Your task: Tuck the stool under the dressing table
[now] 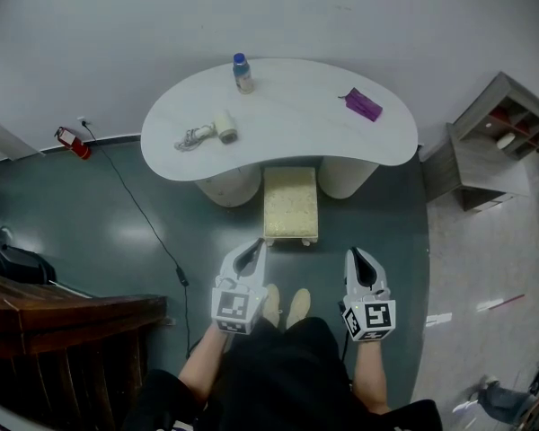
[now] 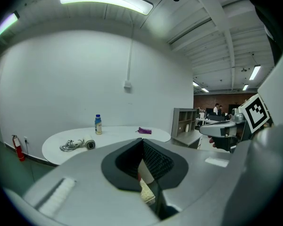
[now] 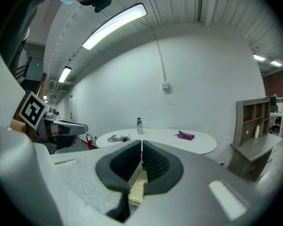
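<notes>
I can read no words, brand names or numbers anywhere from here. The bottle on the desk carries a pale label, but its print is too small for me to make out. The only sign-like marks are the black-and-white square markers on the cubes of the left tool and the right tool. They are coded patterns, not letters.
</notes>
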A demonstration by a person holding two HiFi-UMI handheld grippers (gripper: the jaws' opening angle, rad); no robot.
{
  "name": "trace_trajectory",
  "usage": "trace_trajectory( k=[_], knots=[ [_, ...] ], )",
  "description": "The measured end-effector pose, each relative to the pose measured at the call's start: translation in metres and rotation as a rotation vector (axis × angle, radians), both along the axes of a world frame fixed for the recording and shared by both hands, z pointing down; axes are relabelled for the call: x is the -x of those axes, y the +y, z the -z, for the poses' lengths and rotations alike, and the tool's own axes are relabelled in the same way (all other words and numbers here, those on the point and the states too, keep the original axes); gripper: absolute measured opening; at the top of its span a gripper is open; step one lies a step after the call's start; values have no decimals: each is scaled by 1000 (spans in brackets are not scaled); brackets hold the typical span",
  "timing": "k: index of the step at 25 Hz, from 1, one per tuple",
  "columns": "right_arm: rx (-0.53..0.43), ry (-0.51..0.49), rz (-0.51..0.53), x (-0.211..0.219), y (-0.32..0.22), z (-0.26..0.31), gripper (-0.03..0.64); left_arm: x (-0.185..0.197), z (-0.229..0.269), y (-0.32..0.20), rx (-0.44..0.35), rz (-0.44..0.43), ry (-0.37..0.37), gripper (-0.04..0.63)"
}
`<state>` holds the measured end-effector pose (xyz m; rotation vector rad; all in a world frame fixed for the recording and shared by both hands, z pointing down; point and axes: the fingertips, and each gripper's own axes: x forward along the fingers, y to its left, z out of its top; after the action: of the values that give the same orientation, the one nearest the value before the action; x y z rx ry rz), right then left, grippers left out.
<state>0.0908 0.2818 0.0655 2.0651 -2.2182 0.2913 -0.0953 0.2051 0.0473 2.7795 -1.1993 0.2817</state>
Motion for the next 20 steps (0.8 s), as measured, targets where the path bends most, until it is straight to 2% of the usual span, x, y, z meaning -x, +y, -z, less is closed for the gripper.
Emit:
trace_trajectory(
  k=[20],
  knots=[
    [1, -3, 9, 10, -5, 1, 11, 6, -4, -1, 12, -3, -7, 6]
  ],
)
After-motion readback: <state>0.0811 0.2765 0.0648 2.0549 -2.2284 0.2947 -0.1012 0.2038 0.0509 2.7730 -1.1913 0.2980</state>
